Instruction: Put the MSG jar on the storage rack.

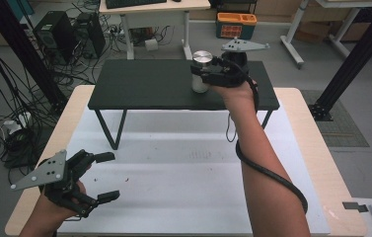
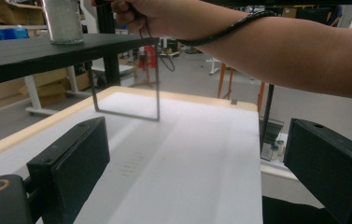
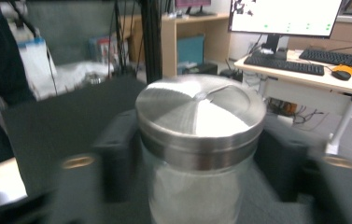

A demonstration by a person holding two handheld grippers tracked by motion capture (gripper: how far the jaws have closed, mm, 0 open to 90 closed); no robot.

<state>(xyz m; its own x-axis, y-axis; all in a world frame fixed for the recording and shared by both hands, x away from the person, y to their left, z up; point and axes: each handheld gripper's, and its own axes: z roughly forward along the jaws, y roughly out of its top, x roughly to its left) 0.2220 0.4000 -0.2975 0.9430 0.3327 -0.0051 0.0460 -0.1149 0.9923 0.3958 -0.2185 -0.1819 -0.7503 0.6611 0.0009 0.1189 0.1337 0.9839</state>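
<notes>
Standing unlabelled on black shelf (image 1: 149, 84): steel-lidded jar (image 1: 201, 74), no readable writing.

Dim, even indoor light; soft blur across the right gripper view's foreground.

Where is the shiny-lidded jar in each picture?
High view: the jar stands near the top middle, on the black shelf, between the right gripper's jaws.
Left gripper view: top left, on the shelf's edge.
Right gripper view: centre, close up, between the jaws.
Shared landmark: the black shelf.
</notes>
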